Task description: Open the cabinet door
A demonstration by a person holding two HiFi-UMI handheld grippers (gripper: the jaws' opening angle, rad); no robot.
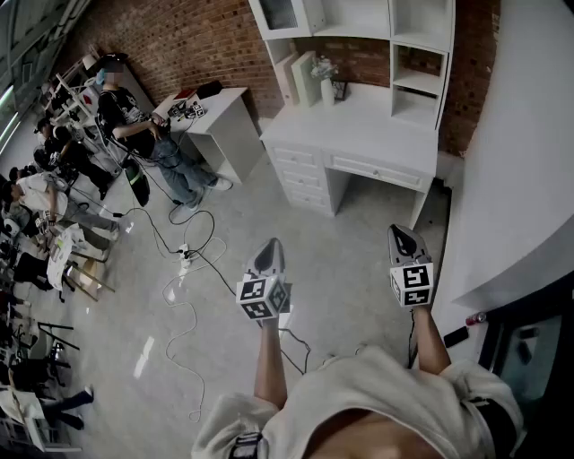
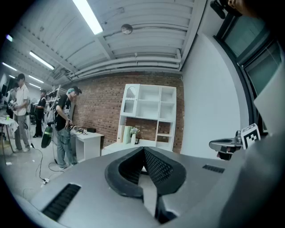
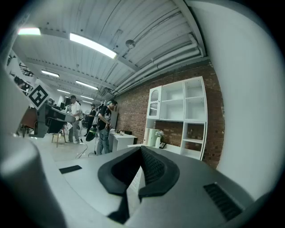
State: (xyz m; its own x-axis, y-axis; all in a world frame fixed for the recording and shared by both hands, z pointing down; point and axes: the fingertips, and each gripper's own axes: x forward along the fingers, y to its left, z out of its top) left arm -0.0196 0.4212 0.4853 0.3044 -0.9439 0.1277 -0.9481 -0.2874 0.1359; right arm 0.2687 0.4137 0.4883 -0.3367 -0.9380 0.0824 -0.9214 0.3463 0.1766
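Left gripper (image 1: 271, 244): held out about level over the floor, its jaws pressed together with nothing between them.
Right gripper (image 1: 397, 230): alongside, to the right, jaws also closed and empty.
Desk (image 1: 359, 125): white, with a shelf unit (image 1: 421, 40) on top, standing against the brick wall (image 1: 197, 40), well ahead of both grippers.
Cabinet door (image 1: 279, 12): glass-paned, in the upper-left corner of the shelf unit, looking closed; neither gripper is near it.
On the desk: books (image 1: 296, 76) and a small vase (image 1: 325, 87).
Side table (image 1: 220, 108): white, left of the desk, with a person (image 1: 134, 121) standing at it.
Floor: cables (image 1: 179, 296) trail across it.
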